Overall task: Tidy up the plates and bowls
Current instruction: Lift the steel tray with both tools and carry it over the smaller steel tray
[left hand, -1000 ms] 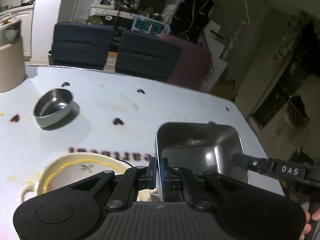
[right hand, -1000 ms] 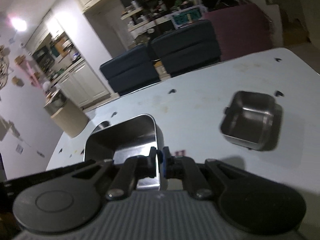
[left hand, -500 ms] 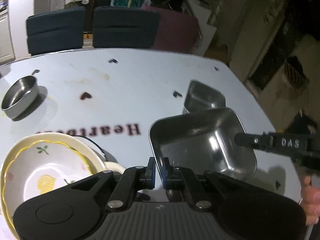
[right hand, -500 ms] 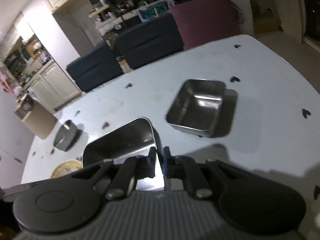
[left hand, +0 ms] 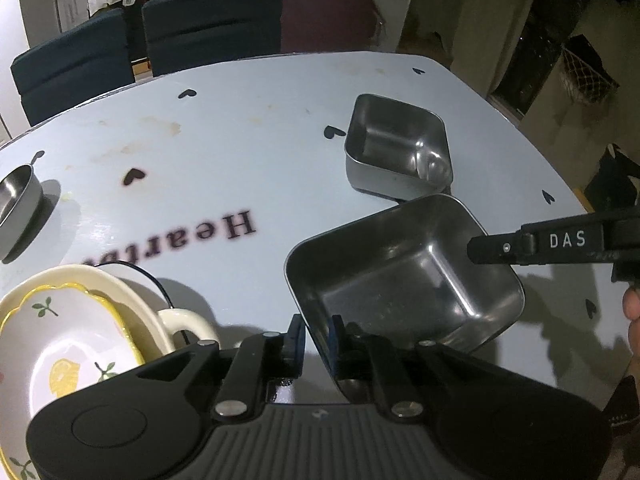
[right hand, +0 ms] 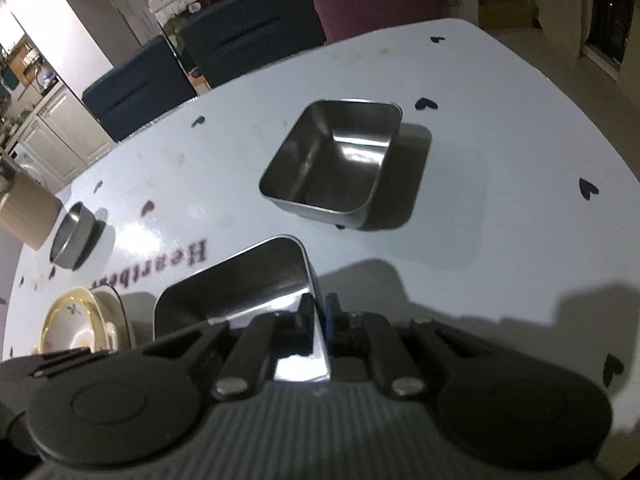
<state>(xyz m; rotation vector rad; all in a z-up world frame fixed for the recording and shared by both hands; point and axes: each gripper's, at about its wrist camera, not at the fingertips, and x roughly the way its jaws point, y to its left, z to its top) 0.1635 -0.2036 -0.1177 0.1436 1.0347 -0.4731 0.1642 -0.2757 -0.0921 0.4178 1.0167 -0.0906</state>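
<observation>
Tongs, left (left hand: 316,336) and right (right hand: 318,316): both clenched on opposite rim walls of square steel pan (left hand: 404,280), likely light, rigid, slippery, carried above desk (left hand: 240,152) centre.

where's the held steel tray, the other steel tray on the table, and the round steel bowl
held tray (left hand: 404,280), left wrist view, inner floor
other tray (right hand: 340,164), right wrist view, inner floor
round bowl (right hand: 74,232), right wrist view, outer wall

White table (left hand: 248,152) (heart-dotted) bears steel tray (left hand: 398,152), bowl (left hand: 16,204).

The white table (left hand: 248,160) is viewed closely from both wrists, facing the chairs; the far square steel bowl (left hand: 396,152) (right hand: 336,164) is shared.
</observation>
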